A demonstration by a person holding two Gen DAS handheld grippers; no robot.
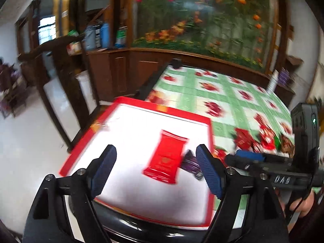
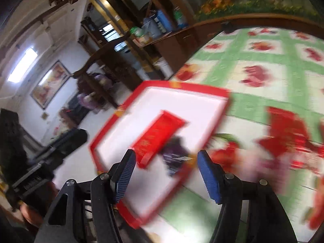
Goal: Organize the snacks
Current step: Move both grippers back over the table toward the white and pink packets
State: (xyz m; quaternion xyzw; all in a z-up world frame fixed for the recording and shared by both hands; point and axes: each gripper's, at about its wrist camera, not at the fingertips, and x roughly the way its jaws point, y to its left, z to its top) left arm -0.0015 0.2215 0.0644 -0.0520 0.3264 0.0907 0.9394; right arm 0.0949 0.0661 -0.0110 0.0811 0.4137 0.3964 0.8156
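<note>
One tray (image 1: 210, 133); two packets inside (image 1: 166, 158)

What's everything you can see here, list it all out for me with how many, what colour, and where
tray: one, red rim and white floor, at the table's near left corner
red packet: one, red, flat on the tray floor
purple packet: one, purple, on the tray beside the red packet, near the right rim
loose snacks: a pile, count unclear through blur, mostly red, on the tablecloth right of the tray
tablecloth: one, green and white checks with red flowers, over the table
left gripper: one, black with blue pads, open above the tray
right gripper: one, same colours, open
</note>
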